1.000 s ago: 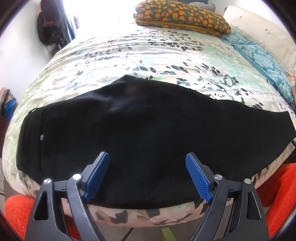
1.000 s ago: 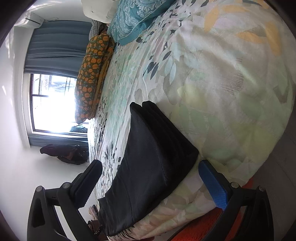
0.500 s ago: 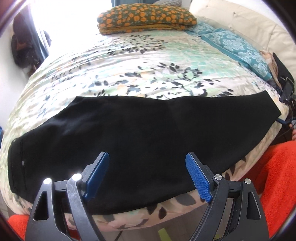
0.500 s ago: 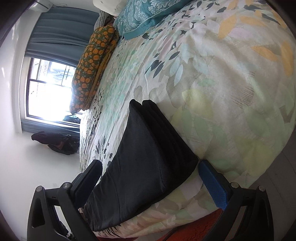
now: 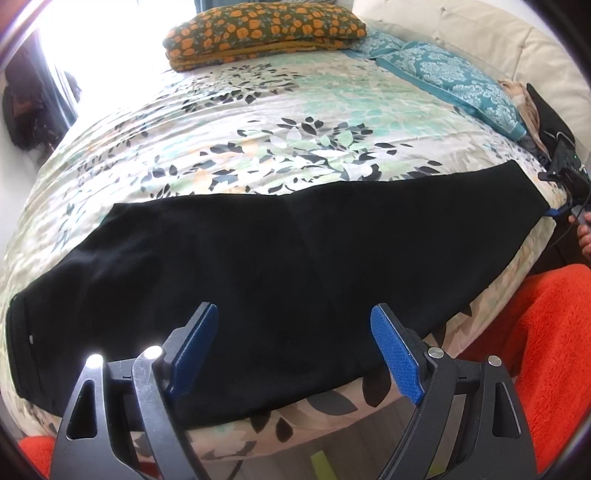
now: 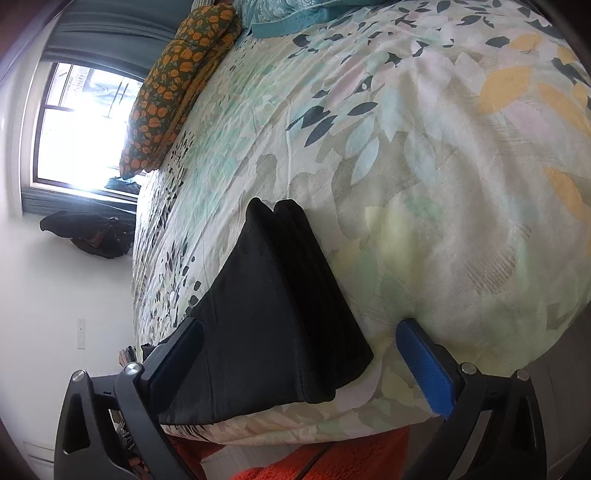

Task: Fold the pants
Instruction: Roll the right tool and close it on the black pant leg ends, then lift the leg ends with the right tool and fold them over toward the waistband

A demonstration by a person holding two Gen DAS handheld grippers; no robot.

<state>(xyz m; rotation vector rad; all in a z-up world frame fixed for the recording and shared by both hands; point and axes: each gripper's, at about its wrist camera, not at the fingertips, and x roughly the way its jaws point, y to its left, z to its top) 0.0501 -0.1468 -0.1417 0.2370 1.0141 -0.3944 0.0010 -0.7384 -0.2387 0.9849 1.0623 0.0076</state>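
Although the black folded pants (image 5: pixel 280 266) are lying flat along the near edge of the bed with the leaf-patterned cover (image 5: pixel 258 122), their waistband end is bending out of shape at the left rim of the left wrist view, and the fabric is too dark to show seams. The left tongs (image 5: pixel 291 332) are hovering spread wide above the pants' middle, pinching nothing. The right tongs (image 6: pixel 299 350) are also standing spread, straddling the stacked leg ends (image 6: pixel 295 295) without pressing them. Beyond the pants, the bed cover is lying open up to the orange-flowered folded blanket (image 5: pixel 258 33) and teal patterned pillows (image 5: pixel 454 77). An orange fuzzy fabric (image 5: pixel 546 332) is showing below the bed edge, partly cut off.
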